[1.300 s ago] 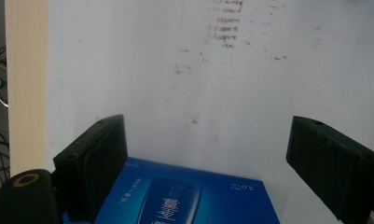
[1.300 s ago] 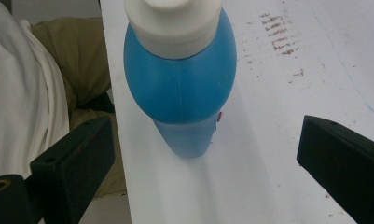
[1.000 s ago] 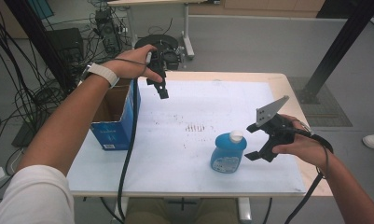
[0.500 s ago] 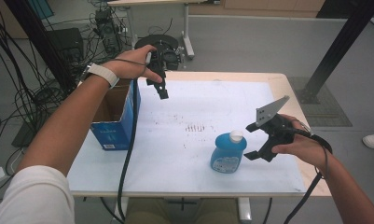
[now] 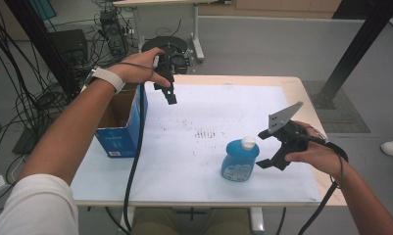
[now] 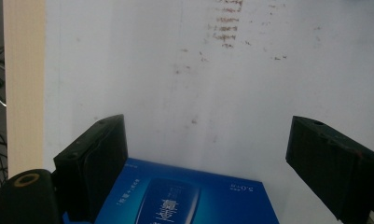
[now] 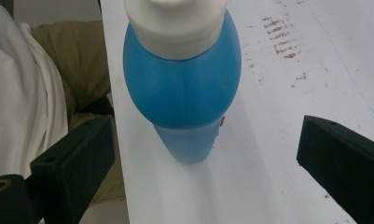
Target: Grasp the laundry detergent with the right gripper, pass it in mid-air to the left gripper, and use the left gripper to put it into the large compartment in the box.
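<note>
Bottle point(image 5: 239, 161), one, blue with white cap, stands on worktop point(image 5: 194, 161) near front edge, just beside right hand-held gripper point(image 5: 263, 149); its view shows jaws wide apart, nothing gripped. Left hand-held gripper point(image 5: 170, 96) hovers by one box point(image 5: 120, 125), jaws wide, empty. High view shows both arms. Nothing has moved since earlier frames.
</note>
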